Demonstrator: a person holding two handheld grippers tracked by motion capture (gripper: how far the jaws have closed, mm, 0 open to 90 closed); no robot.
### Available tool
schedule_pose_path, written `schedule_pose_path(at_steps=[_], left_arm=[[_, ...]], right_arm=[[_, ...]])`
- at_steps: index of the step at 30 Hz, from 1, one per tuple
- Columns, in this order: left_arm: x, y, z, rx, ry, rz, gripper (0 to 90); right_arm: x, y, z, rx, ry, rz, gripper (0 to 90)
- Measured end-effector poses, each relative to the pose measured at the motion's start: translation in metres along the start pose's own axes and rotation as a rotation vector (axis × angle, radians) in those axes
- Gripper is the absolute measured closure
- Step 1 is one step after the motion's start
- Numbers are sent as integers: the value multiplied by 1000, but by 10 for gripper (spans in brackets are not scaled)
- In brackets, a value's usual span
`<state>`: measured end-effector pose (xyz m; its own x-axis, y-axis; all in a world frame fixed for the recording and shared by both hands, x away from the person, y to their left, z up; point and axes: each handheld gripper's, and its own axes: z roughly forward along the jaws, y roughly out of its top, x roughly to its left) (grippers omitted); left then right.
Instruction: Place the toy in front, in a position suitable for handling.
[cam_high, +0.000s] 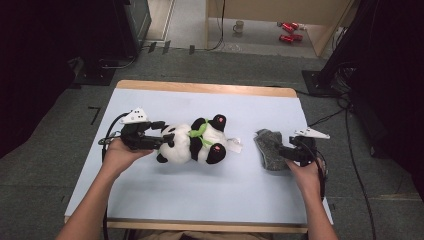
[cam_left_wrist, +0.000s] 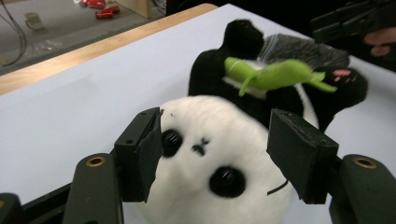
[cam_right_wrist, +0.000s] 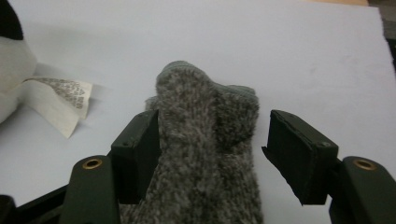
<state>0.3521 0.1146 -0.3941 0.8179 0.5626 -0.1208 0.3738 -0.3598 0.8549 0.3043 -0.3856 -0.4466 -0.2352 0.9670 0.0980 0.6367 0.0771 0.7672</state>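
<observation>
**Panda and sock between open tools**

The left tool (cam_left_wrist: 212, 154) stands wide around the plush panda's (cam_high: 192, 142) white head, its pads just clear. The panda lies mid-bench (cam_high: 150, 200), green scarf (cam_left_wrist: 275, 74) at its neck. The right tool (cam_right_wrist: 212, 158) straddles the grey knitted sock (cam_right_wrist: 205, 154), one pad off it.

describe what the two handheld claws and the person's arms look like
Both claws are black: the left claw and right claw each carry a pale grey three-cornered plate on top and trail a black cable. Up close, each has two blocky black jaws with flat pads, and brass-coloured rivets at the finger bases. The forearms are bare, with no sleeves in view.
</observation>
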Motion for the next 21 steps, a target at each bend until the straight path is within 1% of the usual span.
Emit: schedule_pose_path(at_steps=[2,9,14,17,20,21], left_arm=[[4,-3,-2,6,0,-2,348],[19,-19,-8,1,5,-12,335],[28,-30,-8,15,4,-23,333],[34,-37,-8,2,-15,-31,328],[40,-44,-6,14,-30,-44,328],[41,-45,-5,19,-25,-38,328]], right_arm=[[4,0,0,4,6,-6,347],[14,-2,2,26,11,-38,363],[14,-5,7,57,19,-49,371],[12,-7,11,73,22,-47,376],[9,-9,15,91,30,-43,379],[9,-9,16,95,34,-39,379]])
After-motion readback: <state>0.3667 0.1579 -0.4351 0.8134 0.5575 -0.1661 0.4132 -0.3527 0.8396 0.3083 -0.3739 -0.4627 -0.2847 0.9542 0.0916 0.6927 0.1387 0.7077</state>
